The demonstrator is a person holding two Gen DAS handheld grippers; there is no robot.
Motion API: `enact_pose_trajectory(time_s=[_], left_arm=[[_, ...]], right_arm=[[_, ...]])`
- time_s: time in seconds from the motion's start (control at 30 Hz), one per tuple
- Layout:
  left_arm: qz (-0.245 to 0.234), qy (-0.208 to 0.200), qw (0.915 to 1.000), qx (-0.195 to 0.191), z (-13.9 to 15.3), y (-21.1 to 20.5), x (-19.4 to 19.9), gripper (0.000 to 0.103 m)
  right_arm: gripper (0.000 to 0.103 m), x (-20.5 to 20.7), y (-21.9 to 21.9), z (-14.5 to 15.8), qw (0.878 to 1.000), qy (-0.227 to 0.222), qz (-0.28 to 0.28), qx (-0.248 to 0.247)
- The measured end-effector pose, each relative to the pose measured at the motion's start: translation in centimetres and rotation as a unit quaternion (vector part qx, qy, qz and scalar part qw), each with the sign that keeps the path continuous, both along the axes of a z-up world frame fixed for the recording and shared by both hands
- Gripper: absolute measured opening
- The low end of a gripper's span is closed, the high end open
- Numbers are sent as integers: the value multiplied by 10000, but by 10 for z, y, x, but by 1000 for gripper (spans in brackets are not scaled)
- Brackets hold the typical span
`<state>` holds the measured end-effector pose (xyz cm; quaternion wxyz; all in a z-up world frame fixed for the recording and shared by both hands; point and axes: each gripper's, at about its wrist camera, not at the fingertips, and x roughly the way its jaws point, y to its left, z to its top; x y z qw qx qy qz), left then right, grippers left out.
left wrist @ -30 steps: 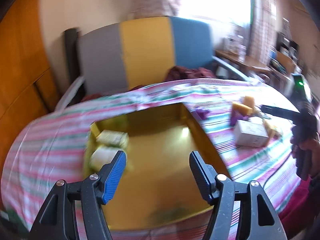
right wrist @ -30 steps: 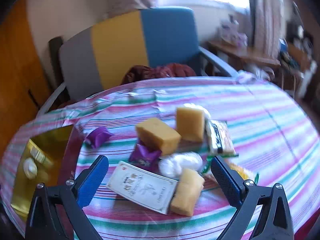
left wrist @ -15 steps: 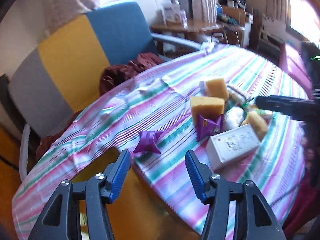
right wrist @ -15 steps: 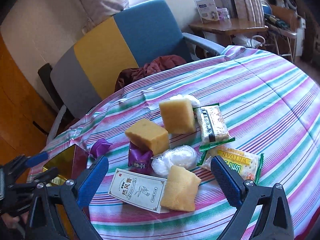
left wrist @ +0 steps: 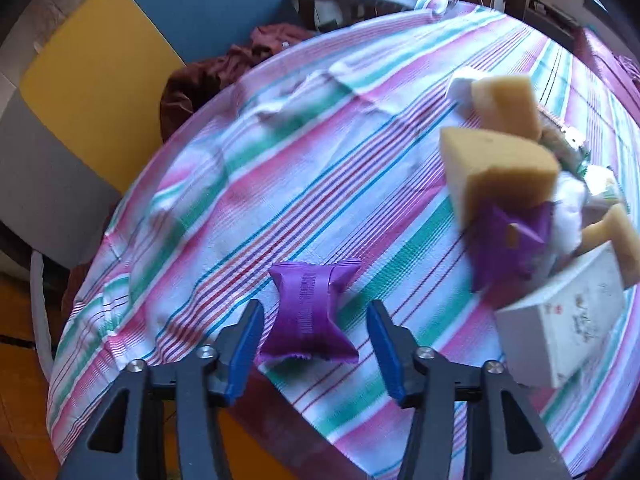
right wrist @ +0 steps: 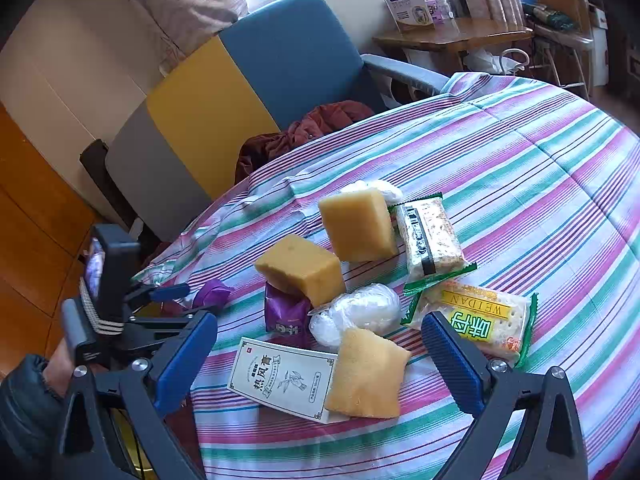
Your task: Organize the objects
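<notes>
My left gripper [left wrist: 316, 340] is open with its jaws on either side of a purple wrapped candy [left wrist: 308, 312] lying on the striped tablecloth [left wrist: 280, 184]. In the right wrist view the same candy [right wrist: 212, 294] shows by the left gripper [right wrist: 176, 300]. My right gripper [right wrist: 320, 356] is open and empty, above a white box with black print [right wrist: 280, 376] and a yellow sponge cake [right wrist: 366, 372]. Behind lie two more yellow cakes [right wrist: 300, 266] [right wrist: 356, 224], a purple packet [right wrist: 286, 316], a white wrapped ball [right wrist: 360, 312] and two cracker packs [right wrist: 430, 240] [right wrist: 476, 320].
A grey, yellow and blue chair [right wrist: 224, 108] with dark red cloth [right wrist: 304, 128] stands behind the table. A wooden desk [right wrist: 452, 34] with items is at the back right. A gold box edge [right wrist: 144, 468] shows at lower left.
My left gripper has swung away from the gold box and come down around the purple candy. My right gripper has moved closer over the snack pile.
</notes>
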<state>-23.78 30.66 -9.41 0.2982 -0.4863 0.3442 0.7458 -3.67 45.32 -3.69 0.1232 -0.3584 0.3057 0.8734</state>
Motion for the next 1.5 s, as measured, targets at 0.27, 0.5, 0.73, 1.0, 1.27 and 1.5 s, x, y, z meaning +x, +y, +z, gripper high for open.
enact_pose_trajectory(time_s=[0.27,0.5,0.73,1.0,1.27,1.5], left_arm=[[197,268,9984,458,6,-6,12,30],[382,340,9891,1380,55,-37,61,30],[633,325,9773,1994,88,-79,113,30],[1195,266,9613,2467,96,-145,155,30],[2115,593,9369,2718,114,-237,186,30],[3122,1052,9050,2692,128,-328,210,30]], right_arm=[[103,1,7,-2,9999,-7,-110,7],[103,0,14,-7,9998,-27,-138,-153],[103,-21,-12,-12,9982,-137,588,34],[103,-42,-41,-27,9896,-460,1197,657],[103,-45,-72,-28,9746,-421,2138,515],[103,-47,-102,-41,9519,-620,2999,-76]])
